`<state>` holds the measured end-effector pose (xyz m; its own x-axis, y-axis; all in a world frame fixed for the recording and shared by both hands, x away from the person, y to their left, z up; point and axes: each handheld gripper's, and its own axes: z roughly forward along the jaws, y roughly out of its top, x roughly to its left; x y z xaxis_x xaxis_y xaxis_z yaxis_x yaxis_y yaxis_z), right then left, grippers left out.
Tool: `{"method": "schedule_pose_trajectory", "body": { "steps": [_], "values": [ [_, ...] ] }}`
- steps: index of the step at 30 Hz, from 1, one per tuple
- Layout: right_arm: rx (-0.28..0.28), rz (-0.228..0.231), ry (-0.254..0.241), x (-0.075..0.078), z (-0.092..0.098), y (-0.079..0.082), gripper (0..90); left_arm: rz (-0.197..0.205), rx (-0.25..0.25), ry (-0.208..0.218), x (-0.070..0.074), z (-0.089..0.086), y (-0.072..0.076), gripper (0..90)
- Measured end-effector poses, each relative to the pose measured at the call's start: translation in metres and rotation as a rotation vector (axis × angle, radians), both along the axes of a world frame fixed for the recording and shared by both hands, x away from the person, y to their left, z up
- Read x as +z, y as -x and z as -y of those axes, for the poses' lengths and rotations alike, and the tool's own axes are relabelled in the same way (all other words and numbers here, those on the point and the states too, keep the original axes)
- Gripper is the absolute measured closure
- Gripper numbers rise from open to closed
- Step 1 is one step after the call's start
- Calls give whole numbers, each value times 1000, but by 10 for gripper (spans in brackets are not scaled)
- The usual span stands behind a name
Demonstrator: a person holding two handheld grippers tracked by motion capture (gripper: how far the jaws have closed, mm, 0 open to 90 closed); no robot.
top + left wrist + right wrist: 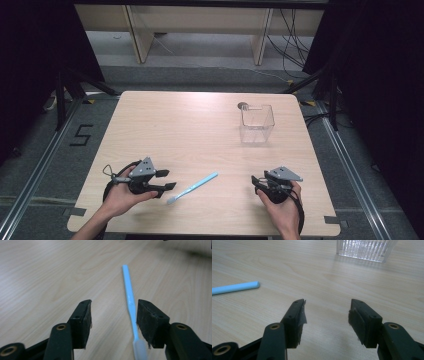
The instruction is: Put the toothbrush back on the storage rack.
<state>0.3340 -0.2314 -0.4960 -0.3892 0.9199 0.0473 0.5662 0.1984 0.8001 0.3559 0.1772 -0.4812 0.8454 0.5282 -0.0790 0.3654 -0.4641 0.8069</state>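
Observation:
A light blue toothbrush (192, 187) lies flat on the wooden table (200, 135), its white bristled head toward the near left. My left gripper (168, 180) is open just left of that head; in the left gripper view the toothbrush (130, 300) runs close along the inside of the right-hand jaw, untouched. My right gripper (256, 182) is open at the near right, nothing between its jaws. The toothbrush handle's tip (235, 287) lies off to the left in the right gripper view. A clear ribbed plastic cup (256, 123) stands upright at the far right; its base (365, 250) shows ahead of the right gripper.
A small round dark hole (243, 105) sits in the tabletop just behind the cup. Grey floor with rails surrounds the table, and a wooden bench frame (200, 30) stands beyond the far edge. Cables trail from both grippers.

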Motion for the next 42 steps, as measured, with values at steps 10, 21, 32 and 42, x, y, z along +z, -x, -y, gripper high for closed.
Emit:
{"method": "schedule_pose_trajectory", "body": {
  "steps": [10,21,32,42],
  "values": [
    [0,-6,-30,5,-4,0,464,-44,-85,-176,9,28,-11,500],
    [27,-15,-2,6,-4,-3,464,-146,-106,-303,17,52,-22,531],
    [30,-39,1,8,-5,-3,465,-233,-82,-436,15,73,-29,539],
    [18,-48,1,8,-5,-2,464,-265,-92,-478,7,81,-31,548]
  ]
}}
